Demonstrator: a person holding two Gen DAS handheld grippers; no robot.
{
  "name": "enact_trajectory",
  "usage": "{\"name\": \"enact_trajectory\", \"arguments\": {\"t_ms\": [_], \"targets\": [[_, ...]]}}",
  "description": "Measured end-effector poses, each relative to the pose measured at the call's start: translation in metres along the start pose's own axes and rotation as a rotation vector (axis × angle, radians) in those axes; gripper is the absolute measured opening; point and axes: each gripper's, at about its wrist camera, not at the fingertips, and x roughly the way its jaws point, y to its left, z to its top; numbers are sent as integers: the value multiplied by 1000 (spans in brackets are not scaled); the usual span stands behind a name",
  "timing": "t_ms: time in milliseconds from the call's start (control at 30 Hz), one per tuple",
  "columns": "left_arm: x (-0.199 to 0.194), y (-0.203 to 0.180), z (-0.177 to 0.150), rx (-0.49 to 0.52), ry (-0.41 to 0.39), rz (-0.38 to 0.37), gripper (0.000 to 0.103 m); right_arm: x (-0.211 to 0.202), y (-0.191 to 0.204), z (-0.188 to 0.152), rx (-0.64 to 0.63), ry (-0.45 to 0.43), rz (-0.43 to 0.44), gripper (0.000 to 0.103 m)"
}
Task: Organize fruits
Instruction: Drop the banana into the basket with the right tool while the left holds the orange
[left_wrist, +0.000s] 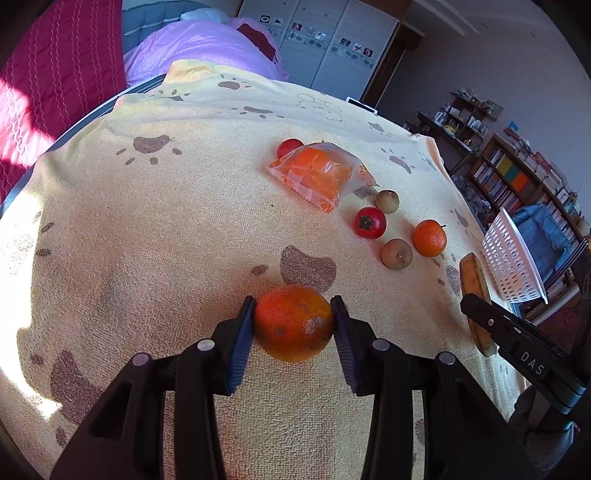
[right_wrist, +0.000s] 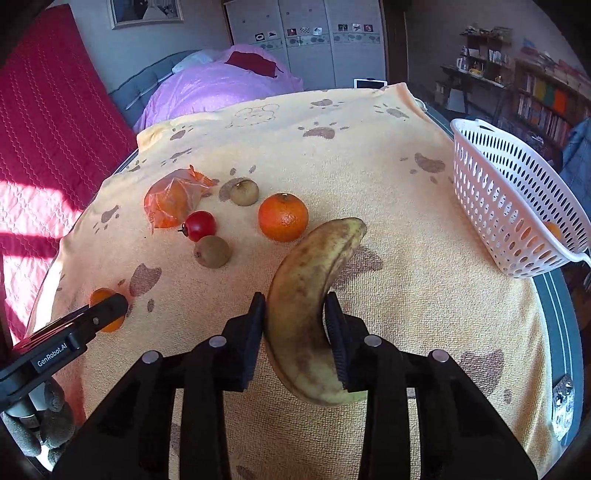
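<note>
My left gripper (left_wrist: 293, 308) is shut on a blotchy orange (left_wrist: 293, 323) just above the paw-print towel (left_wrist: 147, 229). My right gripper (right_wrist: 295, 306) is shut on a spotted brown banana (right_wrist: 314, 295), which also shows in the left wrist view (left_wrist: 474, 291). On the towel lie a tangerine (right_wrist: 283, 217), a red tomato (right_wrist: 200, 225), two brown kiwis (right_wrist: 212, 251) (right_wrist: 244, 191) and a bagged orange (right_wrist: 173, 203). A white perforated basket (right_wrist: 517, 206) stands at the right edge with something orange inside.
A second red fruit (left_wrist: 289, 147) lies behind the bag. A bed with a purple quilt (right_wrist: 221, 85) is behind the table, a red cover (right_wrist: 44, 122) to the left, bookshelves (left_wrist: 517, 181) to the right.
</note>
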Motion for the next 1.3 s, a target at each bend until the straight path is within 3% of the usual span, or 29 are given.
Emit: {"name": "enact_trajectory", "arguments": {"t_ms": [367,800,1000,1300], "targets": [[0,0,0,2,-1,1,41,-42,-21,27,79,-122,15,34],[0,-1,0,2,-1,1,41,-75,-90,75,203,-244,-88,34],[0,-1,-1,2,-1,1,41,-59,-132,94,279,-223,-139,34],[0,-1,-1,3,-1,1,41,-11,-164,100,375,-116,-109,34]]}}
